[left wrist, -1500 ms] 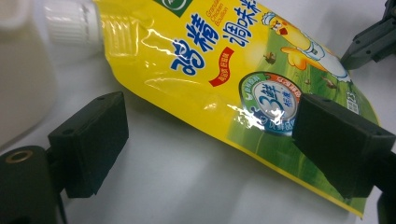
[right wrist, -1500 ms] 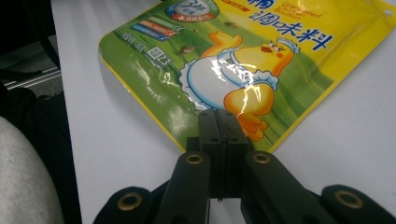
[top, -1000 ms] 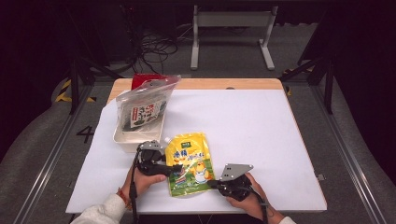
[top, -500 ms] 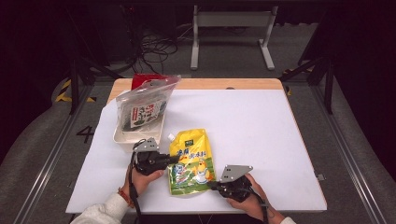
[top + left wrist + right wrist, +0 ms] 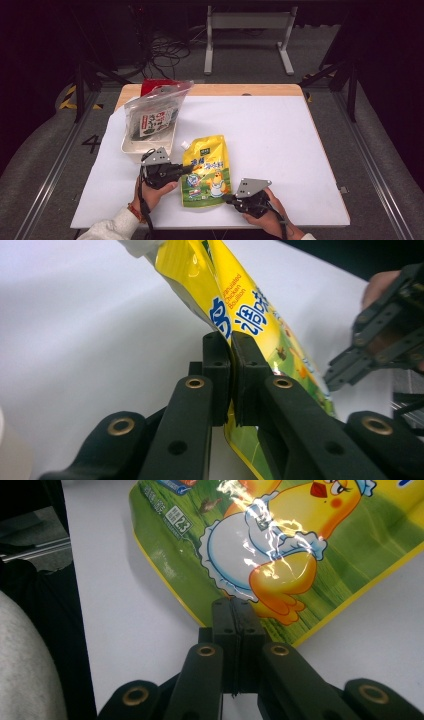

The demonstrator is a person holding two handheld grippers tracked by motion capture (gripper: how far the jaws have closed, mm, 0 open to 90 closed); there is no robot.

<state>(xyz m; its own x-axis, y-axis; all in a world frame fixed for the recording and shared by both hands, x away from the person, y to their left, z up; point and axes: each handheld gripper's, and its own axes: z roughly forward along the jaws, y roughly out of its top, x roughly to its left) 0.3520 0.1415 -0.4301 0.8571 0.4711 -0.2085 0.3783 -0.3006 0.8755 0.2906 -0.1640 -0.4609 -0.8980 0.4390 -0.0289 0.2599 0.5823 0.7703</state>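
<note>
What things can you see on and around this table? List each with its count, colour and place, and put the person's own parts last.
Table: one, white top with a wooden edge, centre.
Yellow pouch: one, yellow and green with a chick picture, near edge, pinched at two edges.
Tray: one, white, left side.
Clear bag: one, see-through with dark contents, leaning in the tray.
Red thing: one, behind the bag; cannot tell what.
Metal stand: one, grey, on the floor beyond.
Left claw: black, just closed on the pouch's side edge.
Right claw: black, shut on the pouch's bottom edge.
</note>
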